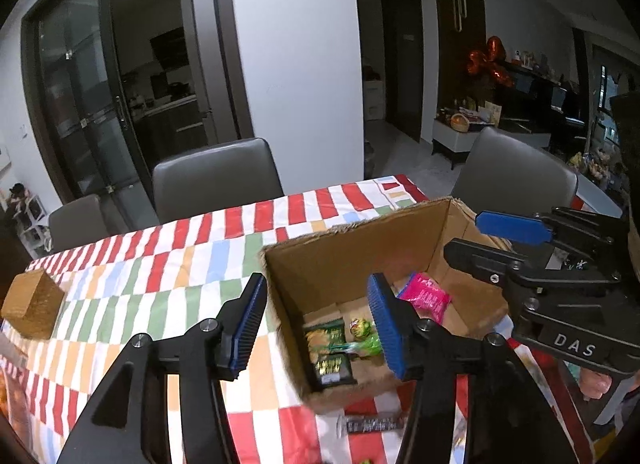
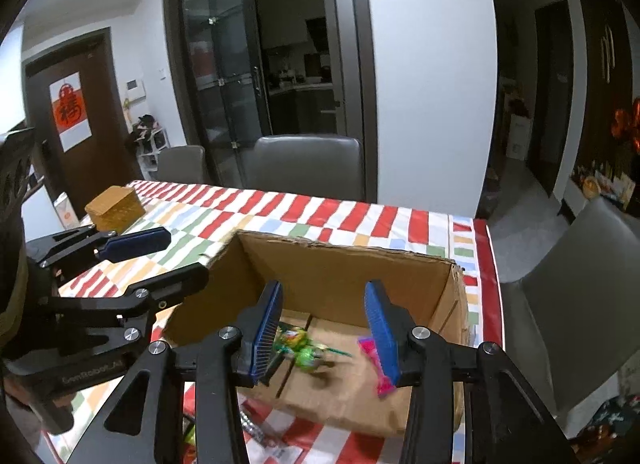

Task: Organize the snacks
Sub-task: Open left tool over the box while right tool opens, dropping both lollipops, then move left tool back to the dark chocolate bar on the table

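Snacks lie in an open cardboard box (image 1: 344, 260) near the bench's (image 1: 160, 276) far right corner: dark green packets (image 1: 326, 348), a bright green sweet (image 1: 362, 334) and a pink packet (image 1: 426, 298). Both hand-held grippers hover over the box, left (image 1: 318, 324) and right (image 2: 326, 334), jaws partly apart and gripping nothing. A small wooden box (image 2: 114, 204) sits at the bench's far left corner.

Checked tablecloth (image 1: 192, 264) under cardboard box (image 1: 360, 248), wooden box (image 1: 32, 304).
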